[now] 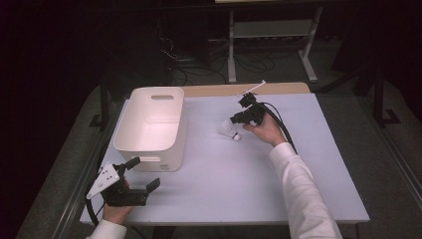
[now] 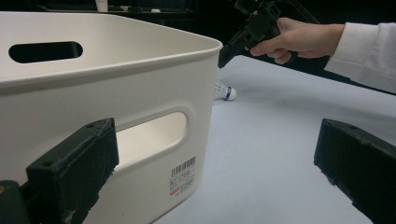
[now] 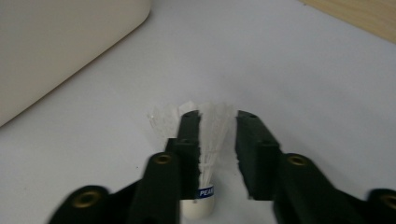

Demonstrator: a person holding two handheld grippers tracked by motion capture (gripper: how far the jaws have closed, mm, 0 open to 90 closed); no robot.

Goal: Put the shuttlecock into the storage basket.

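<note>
White feathers of a shuttlecock lie between the right gripper's jaws near the centre of the high view; the jaws straddle it, partly open, not clamped. Its cork sits on the pale table. At lower left, the left gripper gapes wide, empty, beside the cream bin.

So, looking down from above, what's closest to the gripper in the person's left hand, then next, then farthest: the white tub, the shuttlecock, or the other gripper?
1. White tub, just beyond the left gripper.
2. Shuttlecock, mid-table, to the right.
3. Right gripper, just past the shuttlecock; a close call between these two.
</note>
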